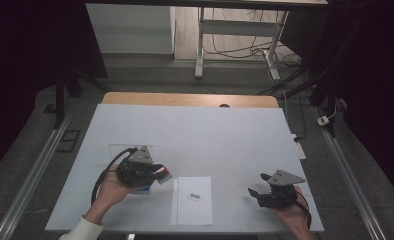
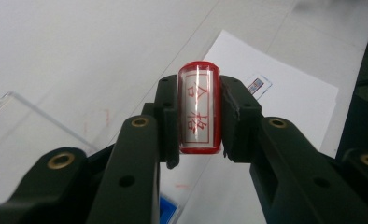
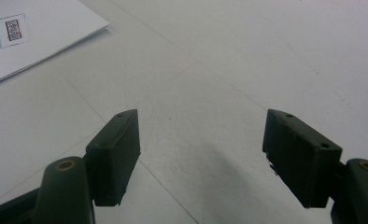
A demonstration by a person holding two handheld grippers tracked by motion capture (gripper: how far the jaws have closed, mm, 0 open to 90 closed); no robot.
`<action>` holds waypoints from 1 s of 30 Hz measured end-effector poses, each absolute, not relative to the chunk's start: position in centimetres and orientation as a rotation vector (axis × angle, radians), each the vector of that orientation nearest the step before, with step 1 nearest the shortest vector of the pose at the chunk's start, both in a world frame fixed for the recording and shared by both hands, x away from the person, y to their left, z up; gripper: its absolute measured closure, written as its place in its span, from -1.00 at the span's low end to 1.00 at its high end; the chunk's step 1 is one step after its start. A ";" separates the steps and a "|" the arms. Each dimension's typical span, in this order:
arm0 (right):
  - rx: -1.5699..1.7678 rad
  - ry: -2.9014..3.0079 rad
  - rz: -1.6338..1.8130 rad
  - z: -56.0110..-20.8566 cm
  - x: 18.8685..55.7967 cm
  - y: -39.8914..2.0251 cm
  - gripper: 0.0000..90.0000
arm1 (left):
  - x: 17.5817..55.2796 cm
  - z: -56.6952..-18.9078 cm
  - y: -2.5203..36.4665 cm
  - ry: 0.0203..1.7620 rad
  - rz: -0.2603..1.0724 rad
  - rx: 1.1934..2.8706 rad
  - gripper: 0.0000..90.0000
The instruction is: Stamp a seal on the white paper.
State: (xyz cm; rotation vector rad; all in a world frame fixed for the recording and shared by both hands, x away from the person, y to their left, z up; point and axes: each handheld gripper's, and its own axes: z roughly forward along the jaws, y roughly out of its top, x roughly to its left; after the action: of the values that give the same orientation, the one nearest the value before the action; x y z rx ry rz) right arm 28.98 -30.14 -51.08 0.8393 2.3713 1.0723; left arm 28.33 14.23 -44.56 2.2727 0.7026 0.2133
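Between the black jaws of the left hand-held gripper [image 2: 198, 116], at the near left of the counter [image 1: 200, 130], sat a small red stamp [image 2: 199, 112] with a clear window and red characters on its face, clenched by its two long sides. It looked light, stiff and hard, and its glossy plastic shell seemed likely to slip if the squeeze eased, so the flat sides where the pads already pressed looked the soundest place to hold it. From above, that gripper [image 1: 155, 175] lay at about eight o'clock on the counter, its jaws pointing toward three o'clock at a white sheet of paper [image 1: 192, 200] just beside it. A small printed label [image 1: 195, 196] lay near the sheet's middle. The paper was thin and loose and would probably shift under a sideways push. At about four o'clock the right hand-held gripper [image 1: 257, 185] rested with its jaws spread wide and nothing between them. A clear plastic tray [image 2: 14, 135] lay close beside the left gripper. Farther off, toward twelve o'clock, the white surface ran bare to its wooden far edge [image 1: 190, 99], giving ample room.
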 end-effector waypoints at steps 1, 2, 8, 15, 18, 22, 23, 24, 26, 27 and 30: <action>0.839 2.371 1.072 -51.1 29.0 -30.1 -0.40 | 28.4 -44.6 14.0 0.698 0.210 2.275 0.56; 0.840 2.371 1.071 -51.1 29.0 -30.1 -0.40 | 28.5 -44.6 13.7 0.694 0.206 2.276 0.56; 0.842 2.368 1.072 -51.1 29.0 -30.2 -0.40 | 28.9 -44.8 12.2 0.663 0.190 2.297 0.56; 0.848 2.370 1.072 -51.1 29.0 -30.3 -0.40 | 29.5 -45.0 10.4 0.622 0.174 2.326 0.56; 0.851 2.363 1.070 -51.0 29.0 -30.4 -0.40 | 29.9 -45.1 9.4 0.601 0.163 2.344 0.57; 0.852 2.365 1.083 -51.0 29.0 -30.5 -0.40 | 30.4 -45.3 8.2 0.583 0.151 2.366 0.56; 0.855 2.362 1.079 -51.0 29.0 -30.5 -0.40 | 30.5 -45.3 7.9 0.581 0.148 2.369 0.56; 0.856 2.360 1.078 -51.0 28.9 -30.6 -0.40 | 30.5 -45.3 7.7 0.576 0.145 2.372 0.56; 0.857 2.358 1.080 -50.9 28.9 -30.6 -0.40 | 30.7 -45.4 7.3 0.570 0.143 2.380 0.57; 0.862 2.357 1.081 -50.9 28.9 -30.6 -0.40 | 30.7 -45.4 7.2 0.568 0.142 2.383 0.56; 0.858 2.355 1.081 -50.9 28.9 -30.6 -0.40 | 30.8 -45.6 6.8 0.567 0.140 2.393 0.56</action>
State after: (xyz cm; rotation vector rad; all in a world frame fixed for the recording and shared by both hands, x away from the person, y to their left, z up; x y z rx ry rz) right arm 28.87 -30.62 -50.89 0.8583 2.3555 1.0813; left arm 30.83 6.82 -45.62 2.3933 0.5669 0.1400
